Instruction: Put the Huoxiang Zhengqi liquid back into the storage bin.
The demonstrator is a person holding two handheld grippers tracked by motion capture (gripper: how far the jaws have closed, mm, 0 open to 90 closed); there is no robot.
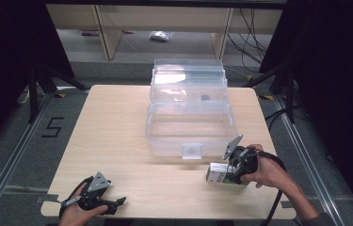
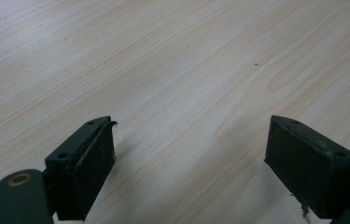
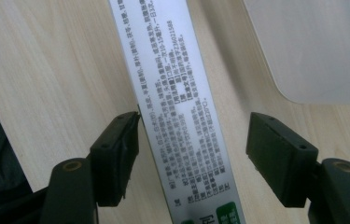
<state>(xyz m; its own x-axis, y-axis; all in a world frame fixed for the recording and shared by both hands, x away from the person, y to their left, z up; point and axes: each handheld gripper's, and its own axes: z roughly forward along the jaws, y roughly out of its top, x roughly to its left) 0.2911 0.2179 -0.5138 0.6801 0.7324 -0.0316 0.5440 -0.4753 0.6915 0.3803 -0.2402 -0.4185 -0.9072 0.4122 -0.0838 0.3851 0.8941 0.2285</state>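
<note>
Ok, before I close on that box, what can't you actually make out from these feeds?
- Box in the right gripper view: its print is too small to read, and both ends are cut off by the frame edges.
- High view: the right gripper and hand cover most of the box, so pad contact is unclear.
- Clear bin: a small dark item inside is too small to identify.
- Left gripper: its jaws run off the bottom edge.

Left hand-held gripper (image 1: 117, 202) rests agape; right hand-held gripper (image 1: 228, 176) half-closed.
</note>
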